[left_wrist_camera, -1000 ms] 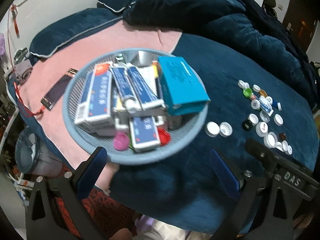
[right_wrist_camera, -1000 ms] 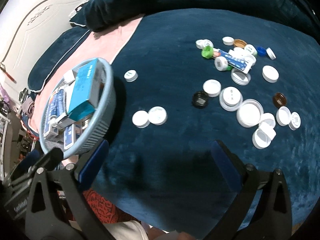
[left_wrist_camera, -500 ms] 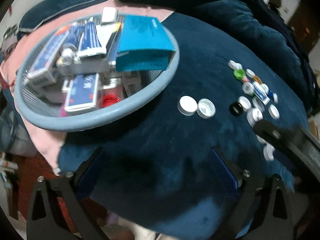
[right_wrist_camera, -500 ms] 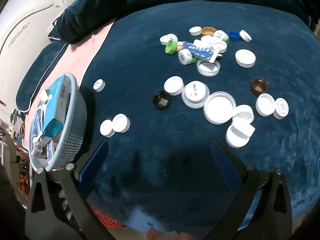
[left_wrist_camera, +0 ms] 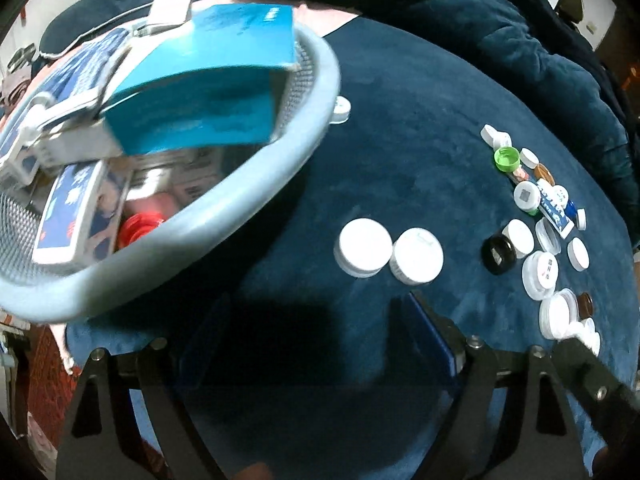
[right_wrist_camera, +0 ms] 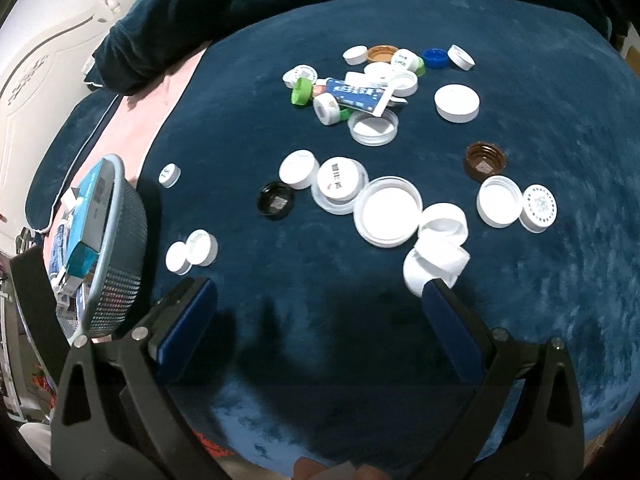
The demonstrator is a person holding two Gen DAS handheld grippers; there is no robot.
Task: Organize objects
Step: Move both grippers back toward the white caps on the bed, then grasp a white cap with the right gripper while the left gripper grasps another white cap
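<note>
- Since both claws are spread wide with nothing between their pads, neither is carrying anything: the left claw (left_wrist_camera: pixel 316 344) hovers low over the dark blue blanket (left_wrist_camera: pixel 420 128), and the right claw (right_wrist_camera: pixel 320 324) does likewise further along.
- Nearest the left claw, two white caps (left_wrist_camera: pixel 390 254) lie touching each other, just ahead of its open jaws; this pair looks like the likeliest first pick.
- Beside them to the left stands the grey mesh basket (left_wrist_camera: pixel 224 216), already filled with a teal box (left_wrist_camera: pixel 208 88), blue-and-white cartons and a red cap (left_wrist_camera: pixel 138 230). Judged from this, the basket is the collecting point.
- Nearest the right claw, a white cap (right_wrist_camera: pixel 434 262) lies tilted against its neighbour, just off the right finger's tip.
- Beyond that sit a large shallow white lid (right_wrist_camera: pixel 388 212), a black cap (right_wrist_camera: pixel 275 200) and a brown cap (right_wrist_camera: pixel 485 161), loosely scattered and mostly apart.
- Furthest off, a small blue tube (right_wrist_camera: pixel 358 96) lies across a tight heap of caps, including a green one (right_wrist_camera: pixel 301 92).
- One small white cap (right_wrist_camera: pixel 169 175) lies alone near the basket's far side.
- Sorting appears barely begun for the caps.
</note>
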